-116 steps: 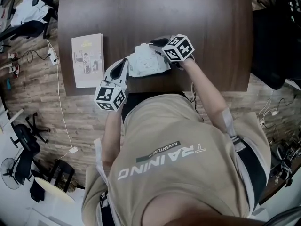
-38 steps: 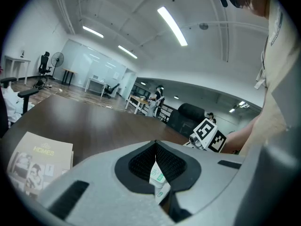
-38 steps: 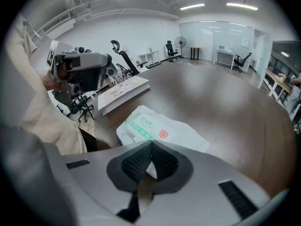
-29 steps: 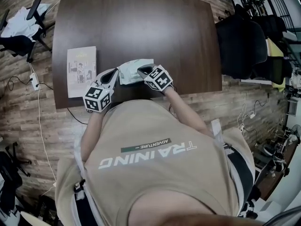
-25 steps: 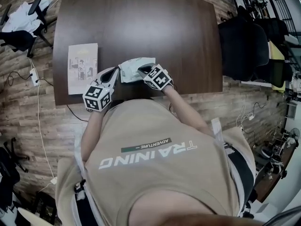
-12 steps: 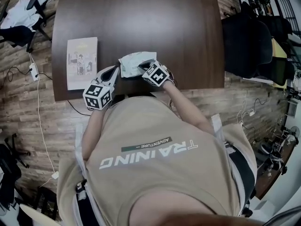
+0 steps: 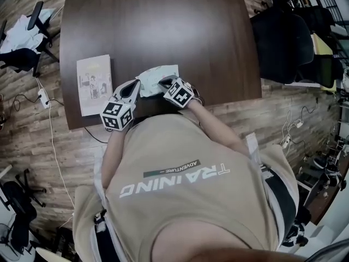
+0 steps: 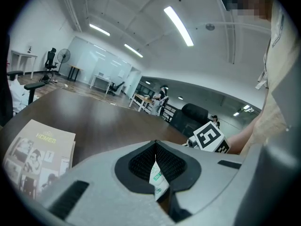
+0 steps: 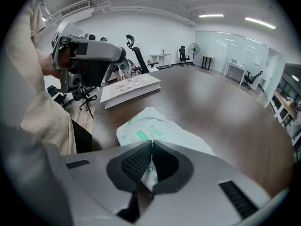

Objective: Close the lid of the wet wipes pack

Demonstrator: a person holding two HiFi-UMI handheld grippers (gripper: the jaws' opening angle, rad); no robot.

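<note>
The soft white-and-green plastic wet wipes pack (image 7: 156, 74) lies at the dark brown worktop's (image 7: 163, 26) near edge, pinched by left claw (image 7: 136, 84) and right claw (image 7: 164, 81), its lid's closure probably still unfinished.

Beige T-shirt (image 7: 191, 201), grey lettering

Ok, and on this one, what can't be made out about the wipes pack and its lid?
Lid state: in the head view the wet wipes pack is too small, and the left gripper and right gripper cover its near edge.
Left gripper view: only a sliver of pack shows between the shut jaws; the gripper body hides the rest.
Right gripper view: the jaws hide the pack's near part; no lid can be picked out.
</note>
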